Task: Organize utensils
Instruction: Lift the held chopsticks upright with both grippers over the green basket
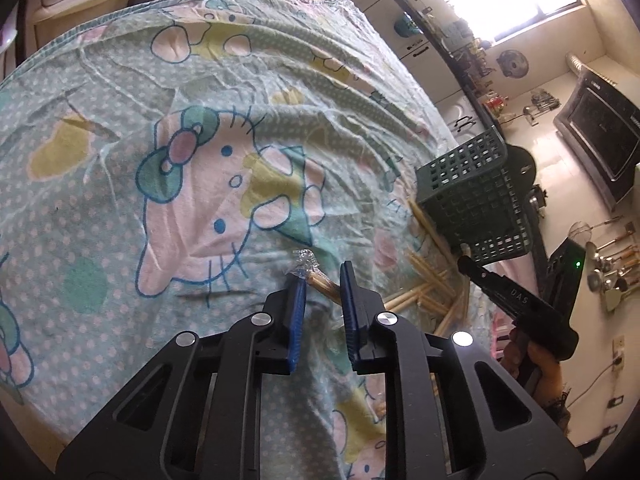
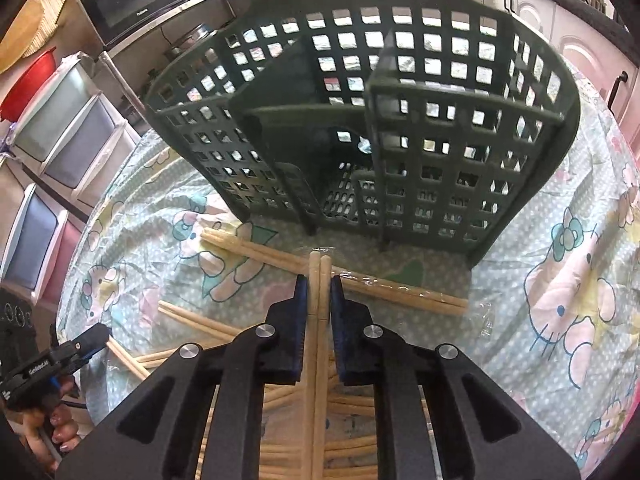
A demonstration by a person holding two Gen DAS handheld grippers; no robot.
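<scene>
Cartoon-print tablecloth [image 1: 168, 184] in a kitchen; both tongs [image 1: 323, 280] [image 2: 319, 286] clenched on chopsticks [image 2: 319, 280].

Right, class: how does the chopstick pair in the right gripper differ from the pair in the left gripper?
The right gripper pinches a bare chopstick pair lengthwise between its pads. The left gripper holds a plastic-wrapped pair crossing its pads at a slant. Both pairs are pale wood.

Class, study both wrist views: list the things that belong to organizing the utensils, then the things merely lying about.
Belongs to the job:
- wooden chopsticks scattered on the cloth
- wrapped pair between the right gripper fingers
- wrapped chopsticks at the left gripper
- green utensil basket

Just lying about:
- cartoon tablecloth
- microwave
- storage drawers
- hanging ladles
</scene>
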